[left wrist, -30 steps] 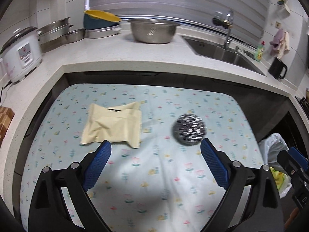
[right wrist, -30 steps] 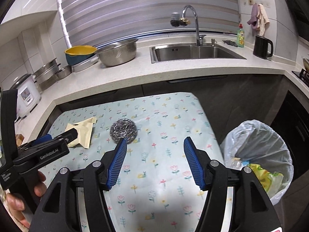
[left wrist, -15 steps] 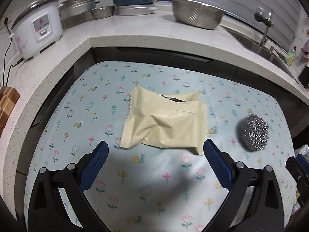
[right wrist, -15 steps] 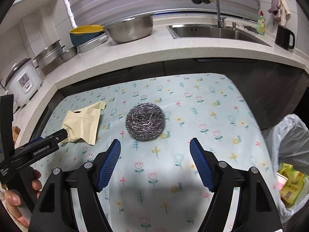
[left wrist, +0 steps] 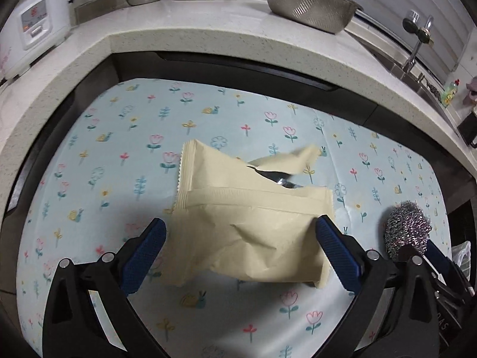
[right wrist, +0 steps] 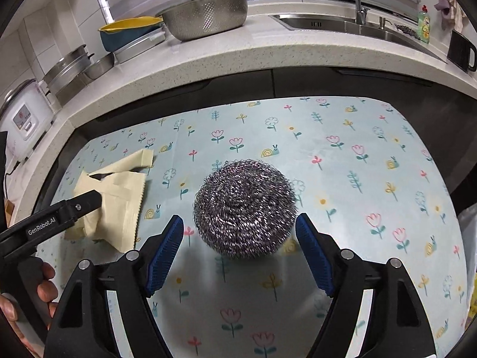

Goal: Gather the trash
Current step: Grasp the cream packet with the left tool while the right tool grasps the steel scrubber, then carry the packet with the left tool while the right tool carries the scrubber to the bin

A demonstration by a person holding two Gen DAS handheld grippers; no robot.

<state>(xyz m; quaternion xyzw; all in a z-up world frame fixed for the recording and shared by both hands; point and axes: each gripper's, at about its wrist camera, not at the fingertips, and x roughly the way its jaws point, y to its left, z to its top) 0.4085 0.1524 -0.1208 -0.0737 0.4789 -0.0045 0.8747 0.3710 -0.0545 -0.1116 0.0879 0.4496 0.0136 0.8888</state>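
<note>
A torn beige wrapper [left wrist: 238, 208] lies crumpled on the floral tablecloth [left wrist: 119, 155]. My left gripper [left wrist: 238, 226] hangs low over it, open wide, its blue pads on either side of the wrapper's near end without pressing it. To the right sits a round steel-wool scourer [right wrist: 244, 205], also seen in the left wrist view [left wrist: 407, 226]. My right gripper [right wrist: 240, 219] straddles the scourer's near side. Its jaws are opening, and a gap shows between each pad and the scourer. In the right wrist view the wrapper [right wrist: 119, 197] lies under a black finger of the left gripper, held by a hand.
A speckled counter [right wrist: 208, 59] wraps the table's far side, bearing a steel colander [right wrist: 208, 15], pans, a rice cooker [left wrist: 32, 21] and a sink [right wrist: 342, 25]. The white trash bag [right wrist: 469, 232] peeks in at the table's right edge.
Both grippers came down and closer to the table. The left one swung onto the wrapper, the right one onto the scourer, and the right jaws spread wider.
</note>
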